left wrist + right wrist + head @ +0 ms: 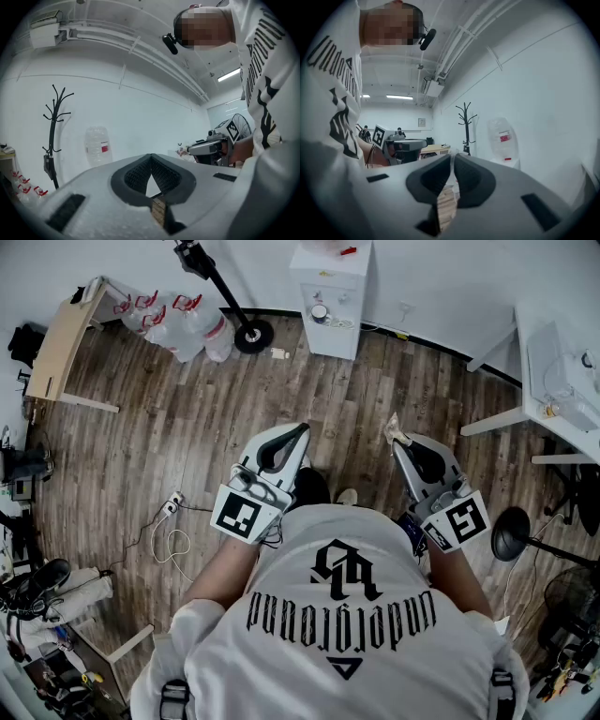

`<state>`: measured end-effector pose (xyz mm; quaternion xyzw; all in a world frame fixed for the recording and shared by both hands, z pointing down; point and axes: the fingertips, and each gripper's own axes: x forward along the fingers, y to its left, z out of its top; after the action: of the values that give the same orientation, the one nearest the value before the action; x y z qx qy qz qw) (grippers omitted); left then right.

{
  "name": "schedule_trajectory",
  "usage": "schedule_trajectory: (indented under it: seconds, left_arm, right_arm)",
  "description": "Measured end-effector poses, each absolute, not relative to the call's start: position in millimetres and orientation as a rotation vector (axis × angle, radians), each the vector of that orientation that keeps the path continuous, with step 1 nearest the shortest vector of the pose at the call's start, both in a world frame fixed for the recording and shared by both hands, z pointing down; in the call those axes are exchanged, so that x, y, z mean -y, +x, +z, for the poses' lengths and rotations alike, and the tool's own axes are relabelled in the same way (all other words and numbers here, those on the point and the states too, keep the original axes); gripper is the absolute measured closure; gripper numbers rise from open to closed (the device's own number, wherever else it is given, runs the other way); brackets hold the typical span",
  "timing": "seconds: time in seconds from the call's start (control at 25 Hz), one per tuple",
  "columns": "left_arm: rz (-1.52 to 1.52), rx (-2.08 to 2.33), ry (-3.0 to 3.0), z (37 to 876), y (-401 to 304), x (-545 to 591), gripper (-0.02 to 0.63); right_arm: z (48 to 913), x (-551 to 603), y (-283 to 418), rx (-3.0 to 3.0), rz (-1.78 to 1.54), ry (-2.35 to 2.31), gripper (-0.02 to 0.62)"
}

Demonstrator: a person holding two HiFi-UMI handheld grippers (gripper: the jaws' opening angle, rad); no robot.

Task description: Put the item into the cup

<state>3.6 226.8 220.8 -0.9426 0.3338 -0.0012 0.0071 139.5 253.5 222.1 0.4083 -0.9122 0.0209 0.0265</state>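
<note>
Head view: left gripper and right gripper are held level, side by side before the person's chest over a wooden floor; a small pale crumpled item, apparently a scrap of wrapper, juts forward from the right tips, and no cup is in sight. Left gripper view: jaws closed tip to tip, nothing between them. Right gripper view: jaws narrowed onto the item, a thin pale sliver at the tips; the right hand carries it, and which way the cup lies from this claw cannot be told
</note>
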Motion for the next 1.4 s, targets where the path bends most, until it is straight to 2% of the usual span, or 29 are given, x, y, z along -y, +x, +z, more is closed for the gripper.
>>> schedule_trajectory:
  seconds: [0.76, 1.4]
  left_arm:
    - [-0.031, -1.034, -2.965, 229.3, -2.4, -190.0, 0.600]
    - [0.031, -0.981, -2.976, 221.6, -89.4, -33.5, 0.600]
  right_arm:
    - [229.9, -219.2, 127.9, 2.833, 0.073, 1.245, 0.560]
    - [229.8, -52.6, 42.0, 2.772, 0.119, 1.317, 0.558]
